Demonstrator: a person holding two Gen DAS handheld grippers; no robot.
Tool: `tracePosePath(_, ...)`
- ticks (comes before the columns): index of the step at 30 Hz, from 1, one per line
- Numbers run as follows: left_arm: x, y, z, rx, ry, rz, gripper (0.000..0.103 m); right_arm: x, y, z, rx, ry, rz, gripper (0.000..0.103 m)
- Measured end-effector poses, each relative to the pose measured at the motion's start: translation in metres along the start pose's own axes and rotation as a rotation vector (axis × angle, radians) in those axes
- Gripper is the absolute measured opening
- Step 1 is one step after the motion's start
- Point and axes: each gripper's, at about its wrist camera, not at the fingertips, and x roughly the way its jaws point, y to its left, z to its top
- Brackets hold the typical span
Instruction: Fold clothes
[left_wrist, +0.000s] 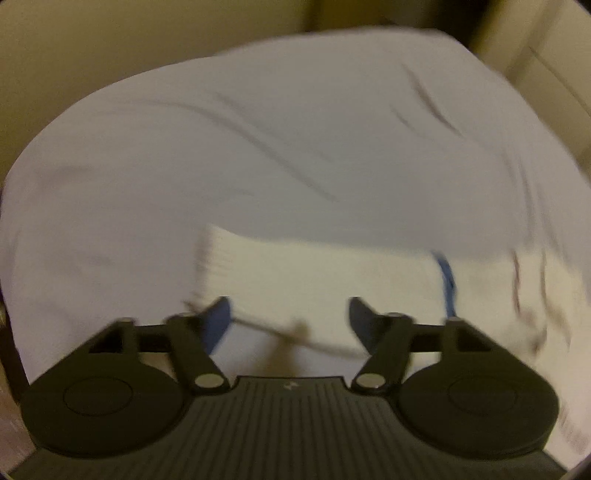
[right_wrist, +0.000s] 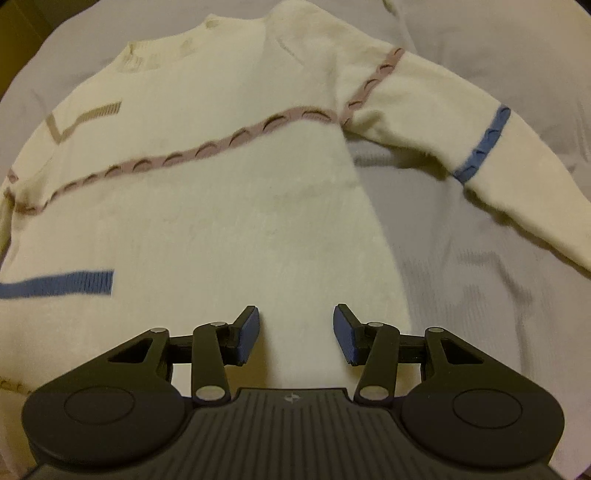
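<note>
Pale wrinkled sheet covering the surface, cream striped sweater spread flat on it

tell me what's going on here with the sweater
A person holding a gripper in each hand is folding a cream knitted sweater with pink and blue stripes, spread flat on a pale lilac sheet. Both the left gripper and right gripper hang open above it, holding nothing. No fold is made yet.

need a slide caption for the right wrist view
Open right tongs above a cream sweater spread flat on a white sheet.
</note>
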Motion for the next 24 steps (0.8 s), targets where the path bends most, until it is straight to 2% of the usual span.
tracePosePath(5,0.056,0.013,0.003,-0.047,0.07,0.029,0.065,0.005,0.015,-0.002,0.025,-0.012,-0.038,0.057)
tracePosePath(7,0.072,0.011,0.005,-0.033,0.079,0.03,0.027,0.012,0.017,-0.001,0.04,-0.014,-0.05,0.058)
tracePosePath(9,0.062,-0.002,0.014,0.053,0.01,0.019,0.007,0.013,0.019,-0.002,0.058,-0.015,-0.061,0.058)
tracePosePath(10,0.052,-0.009,0.021,0.096,-0.043,-0.008,0.007,0.011,0.019,-0.003,0.067,-0.014,-0.068,0.058)
tracePosePath(12,0.019,-0.023,0.043,0.19,-0.199,-0.074,0.007,0.01,0.019,-0.006,0.084,-0.013,-0.084,0.059)
tracePosePath(14,-0.007,-0.034,0.058,0.287,-0.34,-0.078,0.007,0.006,0.019,-0.011,0.09,-0.014,-0.092,0.059)
tracePosePath(16,-0.022,-0.04,0.066,0.402,-0.463,-0.013,0.008,0.005,0.019,-0.015,0.093,-0.013,-0.102,0.06)
tracePosePath(17,-0.017,-0.041,0.065,0.472,-0.497,0.067,0.0,0.004,0.019,-0.018,0.097,-0.011,-0.103,0.06)
tracePosePath(18,-0.007,-0.041,0.063,0.548,-0.522,0.165,0.0,0.003,0.019,-0.021,0.102,-0.01,-0.1,0.06)
tracePosePath(19,0.009,-0.039,0.06,0.594,-0.492,0.22,0.0,0.003,0.019,-0.023,0.107,-0.009,-0.1,0.061)
tracePosePath(20,0.031,-0.031,0.06,0.587,-0.395,0.227,0.0,0.002,0.02,-0.026,0.109,-0.009,-0.101,0.062)
tracePosePath(23,0.077,-0.006,0.047,0.501,-0.165,0.266,0.0,0.0,0.02,-0.032,0.116,-0.015,-0.103,0.062)
tracePosePath(24,0.079,-0.003,0.043,0.461,-0.13,0.244,0.0,-0.001,0.019,-0.034,0.12,-0.017,-0.103,0.063)
